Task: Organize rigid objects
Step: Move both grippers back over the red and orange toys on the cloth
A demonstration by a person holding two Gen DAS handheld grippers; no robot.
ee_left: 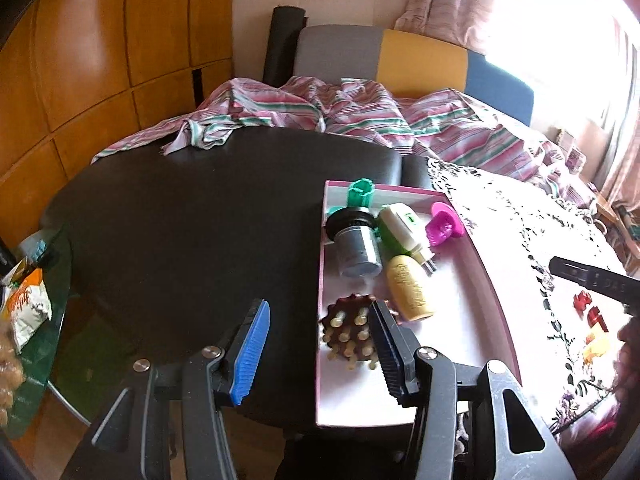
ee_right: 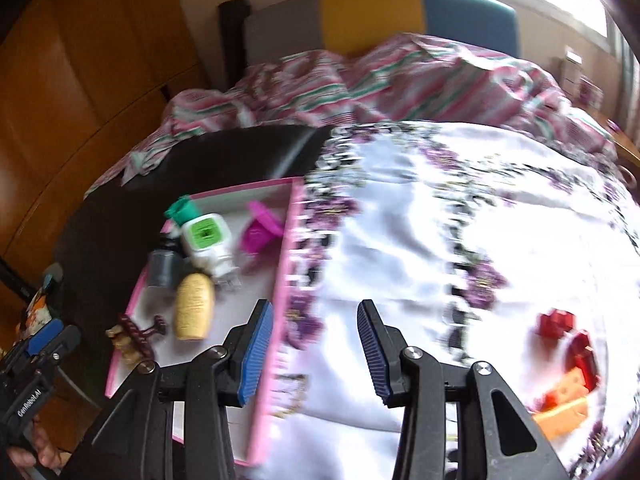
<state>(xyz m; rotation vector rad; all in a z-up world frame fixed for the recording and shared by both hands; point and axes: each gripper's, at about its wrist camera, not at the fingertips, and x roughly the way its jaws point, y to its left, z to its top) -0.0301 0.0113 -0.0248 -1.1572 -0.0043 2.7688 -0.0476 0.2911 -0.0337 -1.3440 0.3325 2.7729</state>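
A pink-rimmed tray (ee_left: 494,276) (ee_right: 285,280) holds a brown wooden massager (ee_left: 348,334) (ee_right: 134,334), a yellow bottle (ee_left: 410,288) (ee_right: 194,306), a grey jar (ee_left: 358,252) (ee_right: 162,268), a white-green plug-in device (ee_left: 400,226) (ee_right: 206,242), a magenta piece (ee_left: 444,224) (ee_right: 260,230) and a green piece (ee_left: 360,194) (ee_right: 182,208). My left gripper (ee_left: 320,326) is open and empty over the tray's near left corner, above the massager. My right gripper (ee_right: 316,330) is open and empty over the tray's right rim and the cloth. Red and orange blocks (ee_left: 592,320) (ee_right: 568,364) lie to the right.
A dark round table (ee_left: 200,220) carries a white floral cloth (ee_right: 440,220) on its right half. A striped pink blanket (ee_left: 340,112) lies behind. Snack bags (ee_left: 24,312) sit on a glass side table at the left. Wooden cabinets stand at the left.
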